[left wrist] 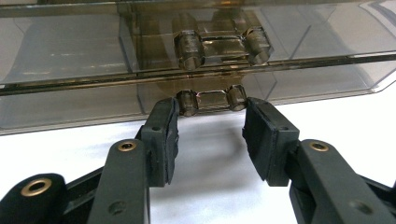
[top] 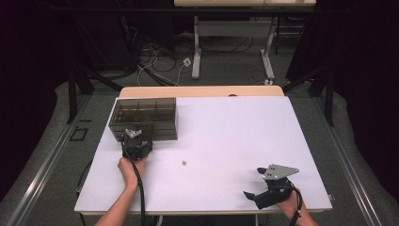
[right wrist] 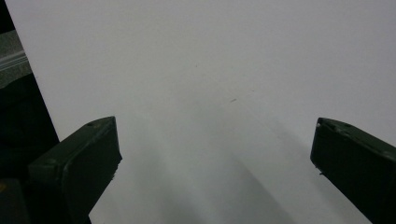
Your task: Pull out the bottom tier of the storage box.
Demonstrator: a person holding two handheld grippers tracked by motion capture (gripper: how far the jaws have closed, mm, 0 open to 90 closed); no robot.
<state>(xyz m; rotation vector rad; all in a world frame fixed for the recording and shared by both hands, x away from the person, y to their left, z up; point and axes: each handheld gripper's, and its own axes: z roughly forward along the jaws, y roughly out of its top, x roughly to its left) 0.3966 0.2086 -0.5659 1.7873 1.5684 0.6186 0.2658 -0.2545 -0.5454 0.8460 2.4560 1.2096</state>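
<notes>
Notably, the left tongs (left wrist: 210,133) stood partly spread, one pad on each side of the lower latch tab (left wrist: 212,99) on the front of the smoked plastic organizer box (top: 145,117); whether the pads pressed it could not be told. Well apart from the box, the right tongs (top: 254,182) stood wide and empty over the white tabletop (top: 235,132). A small pale piece (top: 184,162) lay between the box and the right tongs.

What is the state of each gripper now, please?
Left gripper: jaws on both ends of the lower latch of the box; a firm grip cannot be told.
Right gripper: open, holding nothing.
</notes>
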